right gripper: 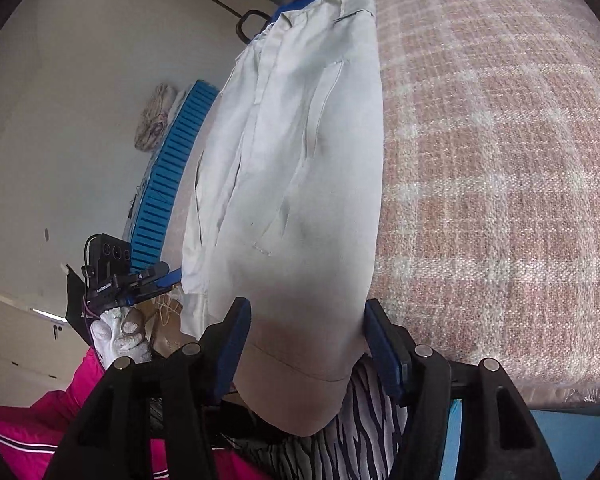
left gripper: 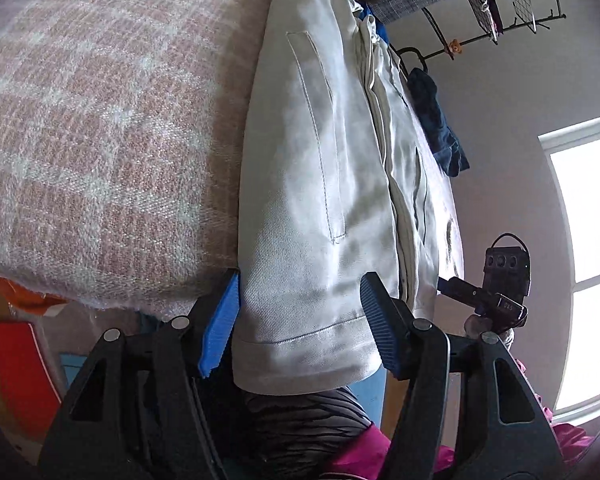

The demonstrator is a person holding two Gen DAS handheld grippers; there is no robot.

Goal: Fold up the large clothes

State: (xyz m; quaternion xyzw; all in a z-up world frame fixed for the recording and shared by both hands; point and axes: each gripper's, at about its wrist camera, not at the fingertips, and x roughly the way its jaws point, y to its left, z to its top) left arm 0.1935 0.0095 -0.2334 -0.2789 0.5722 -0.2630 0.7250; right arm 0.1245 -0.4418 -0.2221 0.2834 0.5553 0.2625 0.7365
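A large pale grey-white garment with stitched pockets point(left gripper: 324, 184) lies lengthwise on a pink plaid bedspread point(left gripper: 100, 128); its hem hangs over the near edge. My left gripper point(left gripper: 300, 328) is open, its blue pads either side of the hem. The right wrist view shows the same garment point(right gripper: 300, 184) from the other side. My right gripper point(right gripper: 306, 352) is open, its jaws straddling the hem there. Each view shows the other gripper beside the garment: the right one point(left gripper: 496, 296) and the left one point(right gripper: 116, 276).
A zebra-striped cloth point(right gripper: 364, 420) and pink fabric point(right gripper: 32, 432) lie below the bed edge. A dark blue garment point(left gripper: 440, 128) lies beyond the pale one. A blue slatted crate point(right gripper: 172, 172) stands at the bed's far side. A wall rack point(left gripper: 480, 4) and a window point(left gripper: 588, 248) are behind.
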